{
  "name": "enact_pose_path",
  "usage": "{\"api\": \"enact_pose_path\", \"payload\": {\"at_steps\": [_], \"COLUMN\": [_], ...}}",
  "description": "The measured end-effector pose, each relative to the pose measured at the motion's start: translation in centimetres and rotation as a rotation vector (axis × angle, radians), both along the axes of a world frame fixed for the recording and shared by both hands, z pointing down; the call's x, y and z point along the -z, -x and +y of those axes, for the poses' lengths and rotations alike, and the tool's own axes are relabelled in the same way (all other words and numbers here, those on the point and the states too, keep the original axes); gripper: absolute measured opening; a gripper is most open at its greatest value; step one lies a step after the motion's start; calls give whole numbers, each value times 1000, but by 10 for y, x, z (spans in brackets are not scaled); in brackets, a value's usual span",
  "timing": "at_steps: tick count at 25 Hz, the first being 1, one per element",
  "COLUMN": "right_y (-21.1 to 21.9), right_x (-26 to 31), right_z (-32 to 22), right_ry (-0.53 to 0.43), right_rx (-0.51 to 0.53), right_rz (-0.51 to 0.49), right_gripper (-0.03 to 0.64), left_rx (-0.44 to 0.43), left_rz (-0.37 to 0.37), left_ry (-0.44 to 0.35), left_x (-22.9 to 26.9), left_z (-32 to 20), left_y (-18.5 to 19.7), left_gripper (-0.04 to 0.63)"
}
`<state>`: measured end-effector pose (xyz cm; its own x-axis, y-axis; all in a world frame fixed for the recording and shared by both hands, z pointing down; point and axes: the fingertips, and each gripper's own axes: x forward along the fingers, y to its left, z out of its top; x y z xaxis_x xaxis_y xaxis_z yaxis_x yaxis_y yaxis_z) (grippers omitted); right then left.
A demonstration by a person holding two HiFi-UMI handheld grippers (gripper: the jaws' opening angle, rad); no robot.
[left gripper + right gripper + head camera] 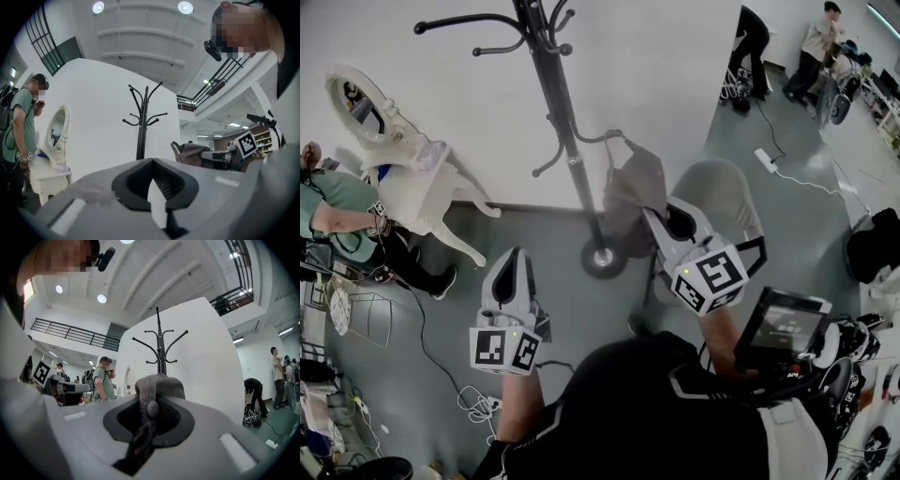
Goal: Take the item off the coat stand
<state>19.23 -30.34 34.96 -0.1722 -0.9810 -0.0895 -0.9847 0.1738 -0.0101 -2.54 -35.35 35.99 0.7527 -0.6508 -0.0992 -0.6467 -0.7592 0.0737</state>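
A black coat stand (567,141) rises from a round base on the grey floor in front of a white wall. To its right hangs a grey-brown bag (633,192), low beside the pole. My right gripper (654,214) is shut on its strap (157,383). In the left gripper view the bag (190,152) hangs apart from the stand (142,126), below and right of the hooks. My left gripper (514,255) is lower left of the stand's base, with its jaws shut and nothing between them.
A white vanity table with an oval mirror (403,159) stands at the left, a person in green (328,211) beside it. A grey chair (727,197) is behind my right gripper. Cables (473,398) lie on the floor. Other people (750,47) stand at the far right.
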Motion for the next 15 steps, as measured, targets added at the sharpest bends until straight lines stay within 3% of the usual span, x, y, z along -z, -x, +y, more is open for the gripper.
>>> {"api": "enact_pose_path", "payload": {"at_steps": [15], "right_y": [-4], "right_x": [-3], "right_z": [0], "right_ry": [4], "right_rx": [-17], "right_rz": [23], "right_gripper": [44], "left_rx": [-4], "left_rz": [3], "left_ry": [0], "left_x": [-5], "left_z": [-5], "left_y": [-2], "left_gripper": [-8]}}
